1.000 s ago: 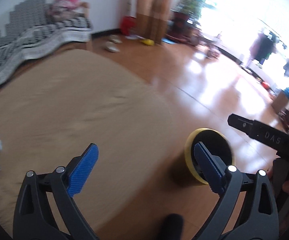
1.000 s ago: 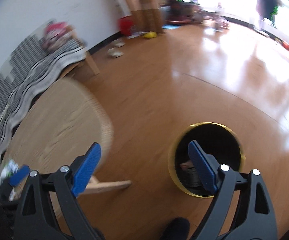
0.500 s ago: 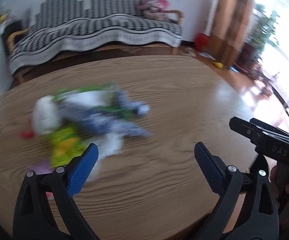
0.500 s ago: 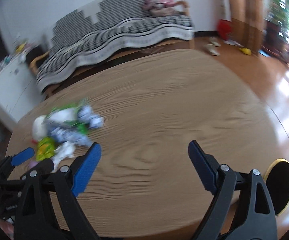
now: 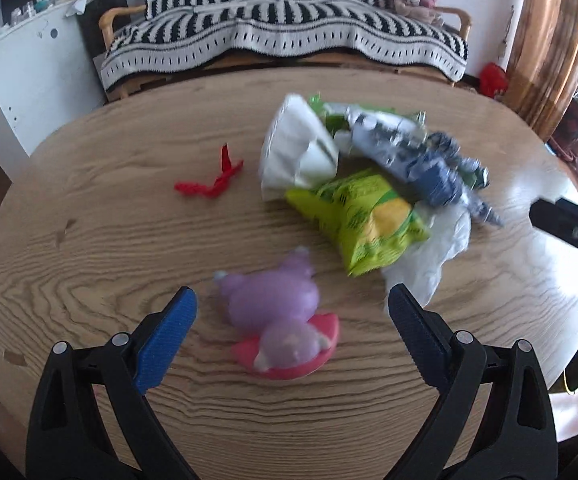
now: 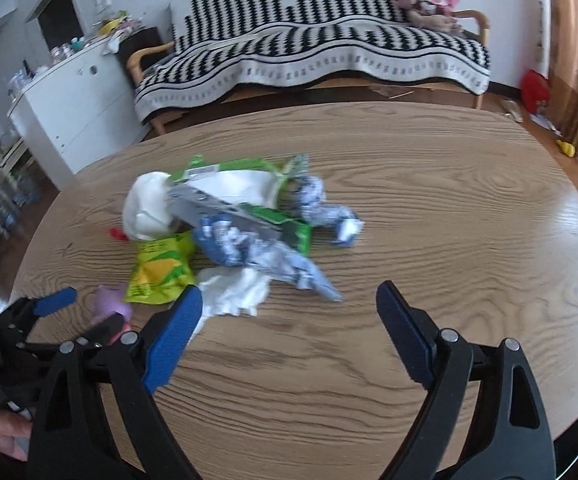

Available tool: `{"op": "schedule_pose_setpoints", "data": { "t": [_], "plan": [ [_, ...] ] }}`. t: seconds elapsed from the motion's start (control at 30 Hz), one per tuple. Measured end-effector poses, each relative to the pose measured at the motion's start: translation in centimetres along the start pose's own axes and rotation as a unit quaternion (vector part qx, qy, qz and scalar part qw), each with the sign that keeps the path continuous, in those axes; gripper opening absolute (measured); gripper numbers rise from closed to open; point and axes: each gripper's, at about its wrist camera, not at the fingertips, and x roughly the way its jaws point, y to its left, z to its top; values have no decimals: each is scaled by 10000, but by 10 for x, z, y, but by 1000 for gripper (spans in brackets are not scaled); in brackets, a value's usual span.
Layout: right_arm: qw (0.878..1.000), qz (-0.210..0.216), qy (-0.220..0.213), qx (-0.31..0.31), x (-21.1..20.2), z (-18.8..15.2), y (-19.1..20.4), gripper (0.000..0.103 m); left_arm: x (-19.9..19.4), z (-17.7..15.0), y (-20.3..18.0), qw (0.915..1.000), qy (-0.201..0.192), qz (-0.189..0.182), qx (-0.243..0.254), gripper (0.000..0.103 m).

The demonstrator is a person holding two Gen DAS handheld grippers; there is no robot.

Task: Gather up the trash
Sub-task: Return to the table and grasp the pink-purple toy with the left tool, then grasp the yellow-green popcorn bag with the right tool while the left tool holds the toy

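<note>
A heap of trash lies on the oval wooden table (image 5: 89,280): a crumpled white cup (image 5: 297,148), a yellow-green snack bag (image 5: 365,220), a blue-and-white wrapper (image 5: 421,156), thin white plastic (image 5: 429,260) and a red scrap (image 5: 213,180). A purple and pink toy (image 5: 277,320) sits nearest, between the blue pads of my left gripper (image 5: 291,306), which is open and not touching it. My right gripper (image 6: 289,298) is open over bare wood just in front of the white tissue (image 6: 237,284) and blue wrapper (image 6: 257,248). The left gripper (image 6: 85,312) shows at the lower left of the right wrist view.
A sofa with a black-and-white blanket (image 6: 313,60) stands behind the table, and a white cabinet (image 6: 85,96) is at the back left. The table's right half (image 6: 469,220) is bare wood. A sliver of a yellow bin rim (image 5: 567,380) shows past the table's right edge.
Both views have swung away from the floor and the yellow bin onto the table. The trash heap has come closer, and the purple toy now lies between the left pads.
</note>
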Motion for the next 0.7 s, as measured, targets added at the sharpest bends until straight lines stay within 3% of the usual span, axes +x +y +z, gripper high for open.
{"op": "schedule_pose_setpoints", "data": {
  "t": [0.43, 0.5, 0.53, 0.7],
  "plan": [
    [9963, 569, 270, -587, 30, 8, 57, 86, 23, -7, 13, 9996, 235, 152, 37, 93],
    [9955, 631, 295, -641, 34, 8, 65, 86, 24, -7, 15, 9996, 253, 95, 58, 77],
    [9951, 673, 310, -659, 36, 9, 68, 86, 24, -9, 15, 9995, 302, -16, 69, 59],
    [9929, 840, 415, -736, 45, 9, 79, 86, 16, -6, 23, 9997, 246, 44, 32, 53]
  ]
}}
